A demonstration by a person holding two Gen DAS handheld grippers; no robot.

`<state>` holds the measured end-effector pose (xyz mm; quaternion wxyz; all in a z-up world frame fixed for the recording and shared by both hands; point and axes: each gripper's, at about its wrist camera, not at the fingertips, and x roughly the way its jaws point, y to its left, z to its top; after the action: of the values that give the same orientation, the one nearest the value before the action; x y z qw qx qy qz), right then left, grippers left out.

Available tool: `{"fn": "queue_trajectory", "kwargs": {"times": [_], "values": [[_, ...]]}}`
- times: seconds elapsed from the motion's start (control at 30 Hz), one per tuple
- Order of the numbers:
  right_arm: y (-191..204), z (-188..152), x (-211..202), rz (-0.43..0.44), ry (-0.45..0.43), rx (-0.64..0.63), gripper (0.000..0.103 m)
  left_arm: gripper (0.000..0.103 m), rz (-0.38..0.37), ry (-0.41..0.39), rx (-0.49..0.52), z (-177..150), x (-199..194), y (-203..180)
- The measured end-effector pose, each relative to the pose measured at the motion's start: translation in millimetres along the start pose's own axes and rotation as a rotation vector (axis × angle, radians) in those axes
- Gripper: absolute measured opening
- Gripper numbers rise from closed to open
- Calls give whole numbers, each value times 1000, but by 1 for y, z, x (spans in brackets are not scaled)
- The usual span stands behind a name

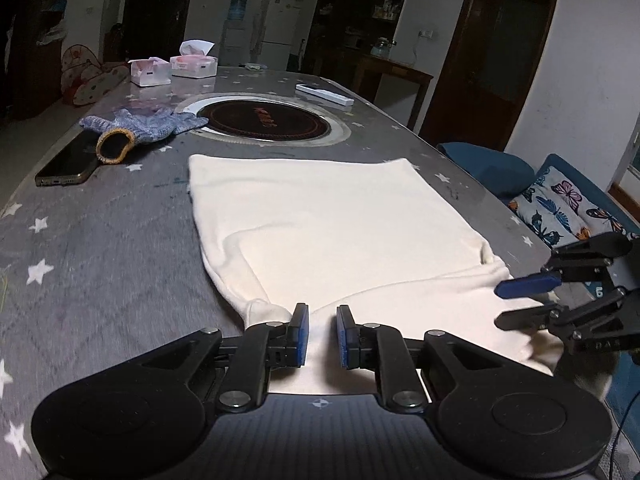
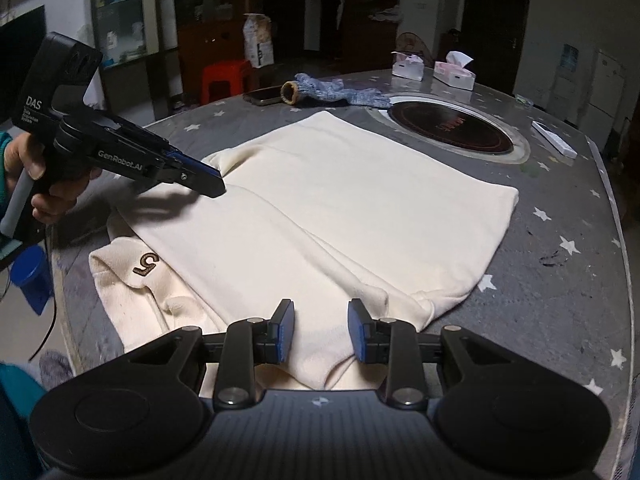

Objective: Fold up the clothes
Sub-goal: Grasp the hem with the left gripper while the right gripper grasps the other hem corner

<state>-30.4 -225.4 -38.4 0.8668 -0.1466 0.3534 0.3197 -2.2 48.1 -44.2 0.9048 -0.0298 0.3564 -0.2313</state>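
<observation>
Cream knit garment (image 2: 320, 216), partly folded, lies flat on the surface (image 2: 560, 280), its far edge just short of the round hob (image 2: 452, 130) set into the top. A flap bearing the figure 5 (image 2: 146, 265) protrudes at the near edge, away from the hob.

Handling, as judged: the cloth looks soft, thick and light; it will drape and slump rather than hold a crease, and layers may slide over one another. Best purchase appears to be the doubled near hem and corners, where the thickness gives the pads something to bite.

Left gripper (image 1: 322, 330): jaws parted by a narrow gap over the near hem, cloth showing between them; pads do not appear to press it. Right gripper (image 2: 320, 330): jaws somewhat wider apart, astride a raised ridge of cloth at the near edge; no firm pinch evident.

Surface: grey covering printed with white stars, glossy near the hob. Beyond the garment, beside the hob, lie a blue knit glove (image 1: 148, 128) and a phone (image 1: 66, 164); two tissue boxes (image 1: 172, 68) stand past the hob, and a white bar (image 1: 324, 94) lies beside it.

Room: dim, dark wooden doors, a fridge (image 1: 280, 28) and a water dispenser (image 1: 236, 24) behind the hob.
</observation>
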Motion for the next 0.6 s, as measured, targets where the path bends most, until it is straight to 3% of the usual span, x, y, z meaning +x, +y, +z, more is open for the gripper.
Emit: {"fn": "queue_trajectory", "kwargs": {"times": [0.27,0.37,0.47,0.6], "values": [[8,-13,-23,22,19,-17,29,18,-43,16,73,-18,-20,-18],[12,-12,-33,39,8,0,29,32,-52,2,134,-19,-31,-26],[13,-3,-40,37,-51,3,29,36,-84,-18,200,-22,-47,-37],[4,-2,-21,36,-29,37,29,46,-118,-21,317,-36,-70,-58]]}}
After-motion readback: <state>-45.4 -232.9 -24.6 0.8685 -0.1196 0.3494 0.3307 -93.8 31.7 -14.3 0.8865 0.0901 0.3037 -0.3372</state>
